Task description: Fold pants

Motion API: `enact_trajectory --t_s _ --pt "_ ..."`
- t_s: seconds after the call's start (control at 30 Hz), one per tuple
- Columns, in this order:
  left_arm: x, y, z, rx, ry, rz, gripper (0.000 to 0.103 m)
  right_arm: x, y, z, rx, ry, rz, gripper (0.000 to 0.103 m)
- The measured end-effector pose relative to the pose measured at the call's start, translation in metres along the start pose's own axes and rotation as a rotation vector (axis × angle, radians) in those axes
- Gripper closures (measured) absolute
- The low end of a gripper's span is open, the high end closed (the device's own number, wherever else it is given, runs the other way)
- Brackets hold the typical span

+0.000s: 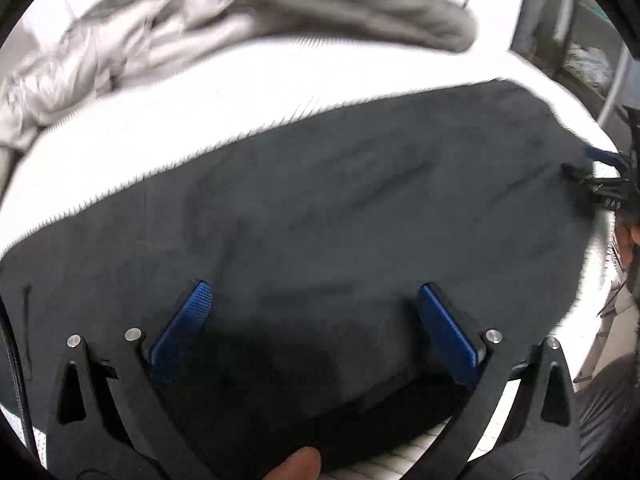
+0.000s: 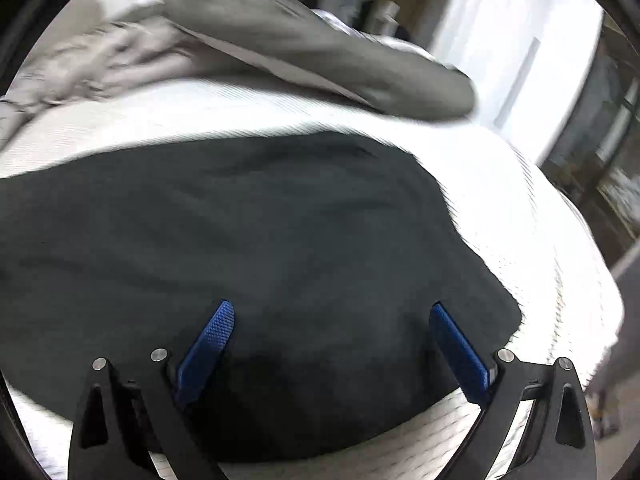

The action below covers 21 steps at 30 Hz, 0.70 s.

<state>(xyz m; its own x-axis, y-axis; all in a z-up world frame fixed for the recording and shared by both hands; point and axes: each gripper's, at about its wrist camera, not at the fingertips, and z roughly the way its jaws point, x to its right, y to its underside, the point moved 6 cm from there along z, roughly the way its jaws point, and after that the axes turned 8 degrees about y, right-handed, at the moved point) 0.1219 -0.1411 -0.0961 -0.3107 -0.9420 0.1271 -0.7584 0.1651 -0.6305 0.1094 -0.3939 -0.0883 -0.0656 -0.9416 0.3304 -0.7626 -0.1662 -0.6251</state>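
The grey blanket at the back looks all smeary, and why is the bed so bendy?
In the left wrist view the grey blanket is streaked by motion blur, and the white bed glares bright; the fisheye lens curves its edge. In the right wrist view the blanket smears the same way, while the dark pants and the blue pads on the open jaws look sharper.

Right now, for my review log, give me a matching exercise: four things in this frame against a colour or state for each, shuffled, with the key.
Things:
1. pants
2. bed cover
3. left gripper
4. pillow

Descriptions:
A. white, ribbed
B. grey, lying at the far side
C. dark, spread flat
D. open, above the dark cloth

Pairs: 1-C, 2-A, 3-D, 4-B
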Motion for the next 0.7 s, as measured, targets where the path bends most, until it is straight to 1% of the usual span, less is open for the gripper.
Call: enact_trajectory --t_s 0.03,0.1,0.13,0.17,0.2,0.23,0.3,0.33,0.37,0.4,0.43,0.47,0.5,0.53,0.57,0.63,0.67,0.7 --pt "0.013 -0.001 -0.008 0.032 0.023 0.019 0.001 -0.026 -0.002 -0.009 0.015 -0.051 0.001 0.003" --pt "0.034 0.002 -0.012 0.051 0.065 0.035 0.001 -0.061 -0.01 -0.022 0.063 -0.179 -0.001 0.003" --pt "0.042 0.004 -0.01 0.048 0.082 0.039 0.001 -0.078 -0.012 -0.025 0.074 -0.234 -0.012 0.003" --pt "0.048 0.006 -0.006 0.038 0.095 0.042 0.001 -0.095 -0.011 -0.023 0.061 -0.281 -0.054 0.003" --pt "0.054 0.008 0.0 0.021 0.1 0.042 0.001 -0.107 -0.009 -0.021 0.043 -0.308 -0.1 0.003" --pt "0.059 0.011 0.006 0.005 0.1 0.047 0.001 -0.121 -0.003 -0.014 0.022 -0.305 -0.184 0.003" --pt "0.056 0.017 0.022 -0.029 0.068 0.076 0.001 -0.123 0.001 -0.005 0.031 -0.268 -0.273 0.003" --pt "0.053 0.02 0.025 -0.027 0.077 0.079 0.0 -0.118 0.001 -0.003 0.035 -0.276 -0.294 0.003" --pt "0.049 0.024 0.028 -0.029 0.093 0.063 0.0 -0.102 -0.001 0.004 0.021 -0.294 -0.278 0.003" --pt "0.044 0.024 0.031 -0.028 0.105 0.051 0.0 -0.089 0.001 0.007 0.011 -0.291 -0.257 0.003" --pt "0.042 0.024 0.029 -0.025 0.111 0.045 0.0 -0.066 0.002 0.015 0.005 -0.249 -0.232 0.003" --pt "0.041 0.026 0.028 -0.024 0.111 0.046 0.0 -0.051 0.01 0.017 0.011 -0.154 -0.23 0.003" --pt "0.036 0.031 0.028 -0.02 0.112 0.046 0.0 -0.02 0.01 0.032 0.024 -0.017 -0.224 0.003" --pt "0.034 0.034 0.028 -0.009 0.118 0.045 0.0 0.008 0.007 0.047 0.016 0.057 -0.186 0.002" --pt "0.034 0.036 0.029 -0.007 0.122 0.042 0.0 0.032 -0.001 0.067 -0.002 0.087 -0.129 0.003" --pt "0.033 0.034 0.029 -0.013 0.117 0.042 0.0 0.075 0.0 0.086 -0.031 0.126 0.025 0.002" --pt "0.033 0.034 0.029 -0.022 0.11 0.044 0.0 0.085 0.001 0.094 -0.049 0.082 0.089 0.002" --pt "0.029 0.031 0.029 -0.026 0.108 0.042 0.0 0.087 -0.002 0.098 -0.054 0.066 0.108 0.002"
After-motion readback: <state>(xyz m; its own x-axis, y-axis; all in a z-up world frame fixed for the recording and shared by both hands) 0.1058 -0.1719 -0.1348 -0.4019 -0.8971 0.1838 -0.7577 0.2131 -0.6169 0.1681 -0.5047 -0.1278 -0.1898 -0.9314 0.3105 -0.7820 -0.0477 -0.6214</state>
